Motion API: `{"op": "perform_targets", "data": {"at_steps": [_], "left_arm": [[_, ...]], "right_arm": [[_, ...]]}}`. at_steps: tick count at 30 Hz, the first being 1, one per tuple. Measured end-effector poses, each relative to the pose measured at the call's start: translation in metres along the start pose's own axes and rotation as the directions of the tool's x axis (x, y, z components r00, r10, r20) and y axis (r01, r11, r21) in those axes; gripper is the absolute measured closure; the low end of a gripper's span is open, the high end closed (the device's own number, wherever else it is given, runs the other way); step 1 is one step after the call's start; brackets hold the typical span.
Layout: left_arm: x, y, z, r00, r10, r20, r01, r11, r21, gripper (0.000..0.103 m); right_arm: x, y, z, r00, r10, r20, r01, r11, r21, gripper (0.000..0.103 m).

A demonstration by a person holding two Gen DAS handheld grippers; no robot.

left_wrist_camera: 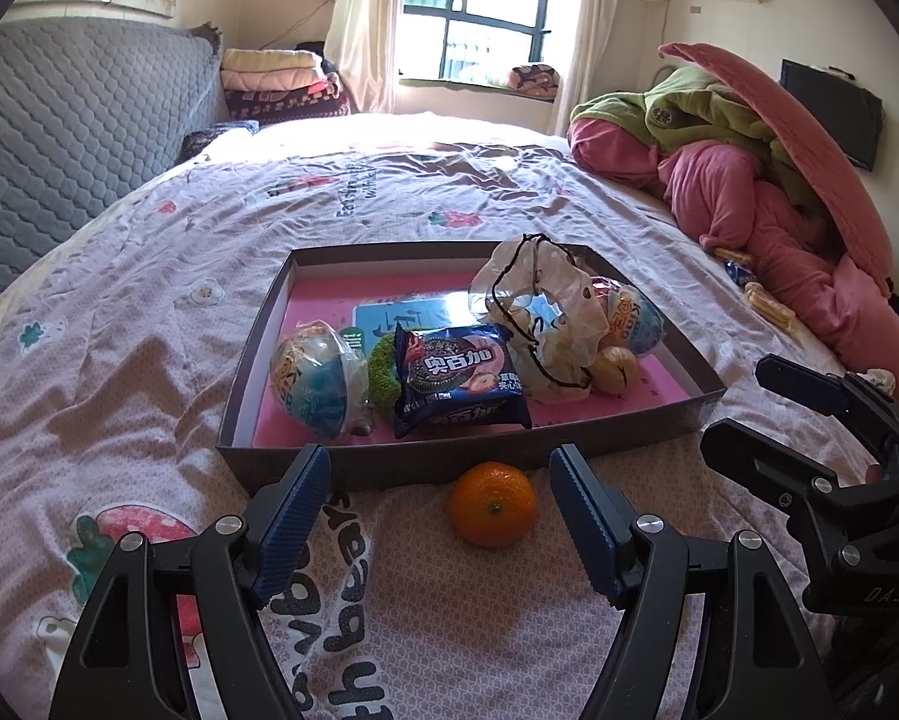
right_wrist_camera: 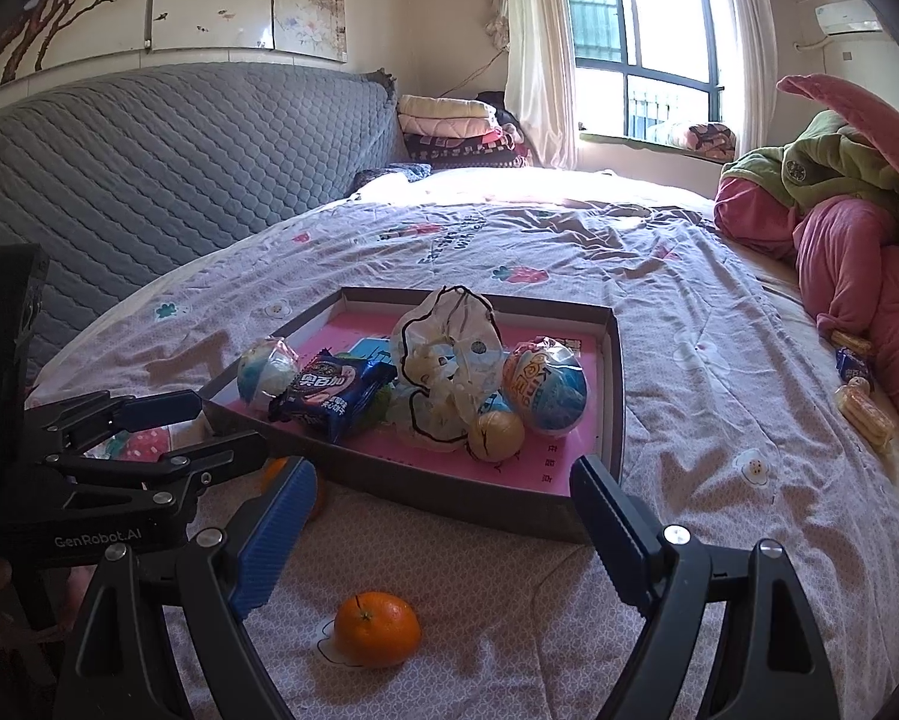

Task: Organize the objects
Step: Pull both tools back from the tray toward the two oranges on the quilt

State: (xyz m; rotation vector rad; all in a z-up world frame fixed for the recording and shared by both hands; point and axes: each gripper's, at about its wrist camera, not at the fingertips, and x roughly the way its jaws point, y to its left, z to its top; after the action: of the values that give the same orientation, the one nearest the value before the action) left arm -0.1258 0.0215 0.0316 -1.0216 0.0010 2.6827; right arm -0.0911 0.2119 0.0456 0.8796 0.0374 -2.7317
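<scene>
A shallow brown box (left_wrist_camera: 461, 461) (right_wrist_camera: 449, 495) with a pink floor lies on the bed. It holds a blue cookie pack (left_wrist_camera: 458, 381) (right_wrist_camera: 332, 390), two round wrapped snacks (left_wrist_camera: 311, 381) (right_wrist_camera: 545, 384), a crumpled clear bag (left_wrist_camera: 539, 312) (right_wrist_camera: 449, 360) and a walnut (left_wrist_camera: 616, 369) (right_wrist_camera: 496, 435). My left gripper (left_wrist_camera: 440, 480) is open, with an orange tangerine (left_wrist_camera: 492, 504) between its fingers, just before the box's near wall. My right gripper (right_wrist_camera: 443, 492) is open, with a second tangerine (right_wrist_camera: 377, 629) lying below it on the sheet. Another tangerine (right_wrist_camera: 278, 474) shows partly behind the left gripper.
A heap of pink and green bedding (left_wrist_camera: 767, 180) (right_wrist_camera: 851, 228) lies at the right. Loose snacks (left_wrist_camera: 755, 294) (right_wrist_camera: 860, 390) lie beside it. A grey quilted headboard (left_wrist_camera: 59, 138) (right_wrist_camera: 149, 168) runs along the left. The bed sheet (left_wrist_camera: 389, 192) stretches toward the window.
</scene>
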Motion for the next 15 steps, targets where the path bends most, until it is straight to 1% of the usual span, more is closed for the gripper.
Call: {"op": "perform_targets", "data": {"at_steps": [7, 15], "left_arm": [[-0.004, 0.003, -0.004, 1.0, -0.001, -0.004, 0.001, 1.0, 0.011, 0.026], [-0.006, -0.001, -0.014, 1.0, -0.009, -0.019, 0.01, 0.999, 0.043, 0.026]], "right_arm": [[0.001, 0.005, -0.004, 1.0, 0.02, -0.023, -0.021, 1.0, -0.02, 0.017], [0.006, 0.015, -0.019, 0.993, 0.07, -0.094, -0.075, 0.996, -0.055, 0.017]]}}
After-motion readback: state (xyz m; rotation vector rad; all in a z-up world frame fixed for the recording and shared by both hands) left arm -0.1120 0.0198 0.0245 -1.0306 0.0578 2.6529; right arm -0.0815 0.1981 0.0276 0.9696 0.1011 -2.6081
